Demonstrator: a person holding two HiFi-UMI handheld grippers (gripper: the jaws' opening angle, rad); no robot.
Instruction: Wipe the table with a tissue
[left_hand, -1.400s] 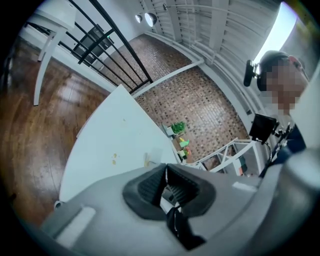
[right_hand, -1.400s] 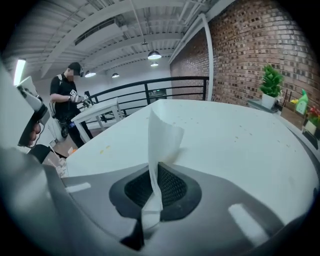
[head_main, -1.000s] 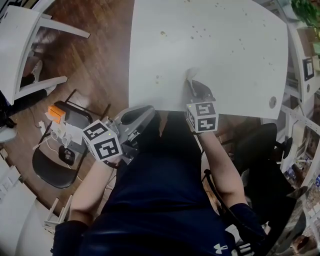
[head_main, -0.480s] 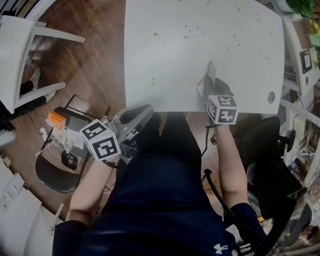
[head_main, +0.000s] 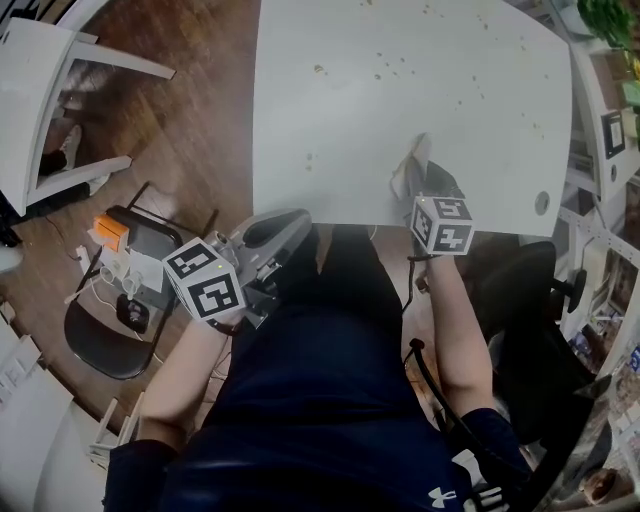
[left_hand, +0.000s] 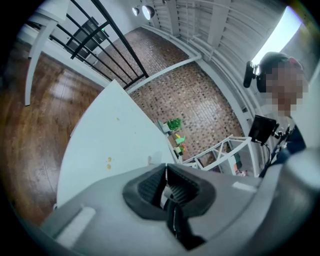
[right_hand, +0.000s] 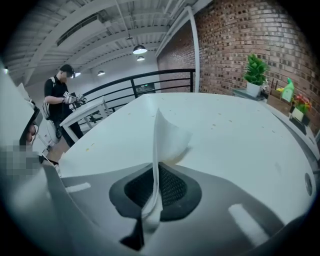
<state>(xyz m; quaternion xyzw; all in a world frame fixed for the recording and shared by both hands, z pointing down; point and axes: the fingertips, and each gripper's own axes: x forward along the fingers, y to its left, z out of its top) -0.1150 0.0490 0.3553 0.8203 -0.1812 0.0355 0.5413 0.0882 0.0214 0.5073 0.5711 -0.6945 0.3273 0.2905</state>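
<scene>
A white tissue (head_main: 410, 170) stands pinched in my right gripper (head_main: 420, 188), which is shut on it and rests low over the white table (head_main: 400, 110) near its front edge, right of centre. In the right gripper view the tissue (right_hand: 167, 137) rises from between the black pads as a folded sheet. Small brown crumbs (head_main: 320, 69) and spots dot the tabletop further back and to the left. My left gripper (head_main: 285, 228) is shut with nothing in it and hovers just off the table's front edge; in its own view the jaws (left_hand: 166, 187) meet, with the table (left_hand: 110, 145) beyond.
A white chair (head_main: 45, 90) stands at the left on the wooden floor. A black chair (head_main: 110, 330) with small items sits below it. A dark office chair (head_main: 530, 290) and shelves are at the right. A cable hole (head_main: 541, 203) marks the table's right corner. A person (right_hand: 62, 97) stands far off.
My right gripper slid to the right along the table's front part with the tissue, mostly in the first half second. The left gripper stayed where it was.
</scene>
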